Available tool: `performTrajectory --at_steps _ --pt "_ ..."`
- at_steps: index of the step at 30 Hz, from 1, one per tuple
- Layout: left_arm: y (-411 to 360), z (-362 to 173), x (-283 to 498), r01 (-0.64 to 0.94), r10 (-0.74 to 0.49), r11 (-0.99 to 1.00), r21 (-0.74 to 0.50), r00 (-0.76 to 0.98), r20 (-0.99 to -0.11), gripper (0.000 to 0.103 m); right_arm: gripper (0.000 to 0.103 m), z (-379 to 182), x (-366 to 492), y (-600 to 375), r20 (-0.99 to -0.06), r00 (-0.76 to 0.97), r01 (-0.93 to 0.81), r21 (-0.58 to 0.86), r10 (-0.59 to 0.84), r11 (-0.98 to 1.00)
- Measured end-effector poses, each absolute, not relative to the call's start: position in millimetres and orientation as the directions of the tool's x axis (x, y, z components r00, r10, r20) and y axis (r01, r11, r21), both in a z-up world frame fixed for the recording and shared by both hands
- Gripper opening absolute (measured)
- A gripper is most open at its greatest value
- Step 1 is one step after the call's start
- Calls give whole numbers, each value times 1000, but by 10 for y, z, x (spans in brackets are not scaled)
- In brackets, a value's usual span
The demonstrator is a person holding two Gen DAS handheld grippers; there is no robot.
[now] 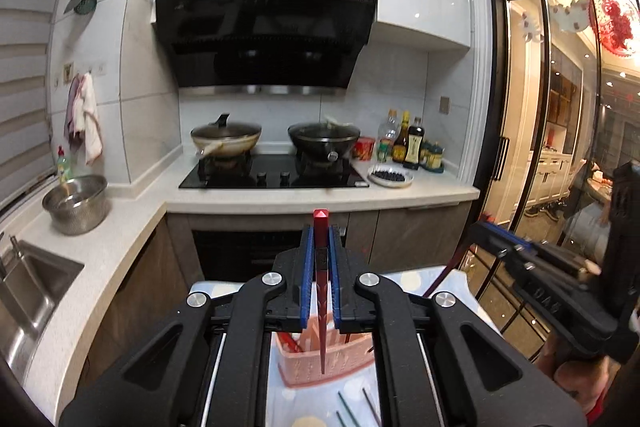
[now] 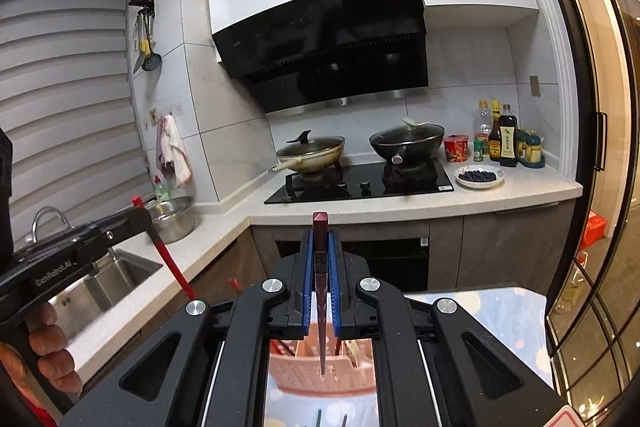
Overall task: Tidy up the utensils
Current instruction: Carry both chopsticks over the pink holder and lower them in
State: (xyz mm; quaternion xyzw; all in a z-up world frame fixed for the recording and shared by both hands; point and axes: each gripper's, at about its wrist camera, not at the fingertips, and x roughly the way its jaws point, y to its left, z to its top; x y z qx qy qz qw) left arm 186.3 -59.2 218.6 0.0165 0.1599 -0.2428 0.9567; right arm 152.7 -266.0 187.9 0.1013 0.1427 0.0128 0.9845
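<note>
Clamping a red chopstick (image 1: 321, 267) upright, the left gripper (image 1: 321, 239) hovers over the pink basket (image 1: 320, 367) on the worktop (image 1: 452, 283). Right gripper (image 2: 321, 239) likewise pinches a dark maroon chopstick (image 2: 321, 267), tip pointing down just above the basket.

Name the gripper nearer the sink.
Left. The left gripper, shut on a red chopstick, is on the side of the sink; the right gripper, shut on a maroon chopstick, is farther, toward the glass door.
</note>
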Motion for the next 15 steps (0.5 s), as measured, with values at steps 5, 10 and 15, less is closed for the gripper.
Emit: performTrajectory --at_steps 5,10,15 --pt "-761 2340 2067 483 -474 875 -46 832 -288 7 7 1923 1857 -2624 -288 955 -7 206 67 979" --pt "-933 2183 2350 485 -476 872 -65 812 -338 7 7 1714 2144 -2612 -336 939 -5 212 78 977" --pt "-1006 1815 2573 468 -451 881 -71 786 -422 7 7 1371 2331 -2674 -414 907 15 219 79 976"
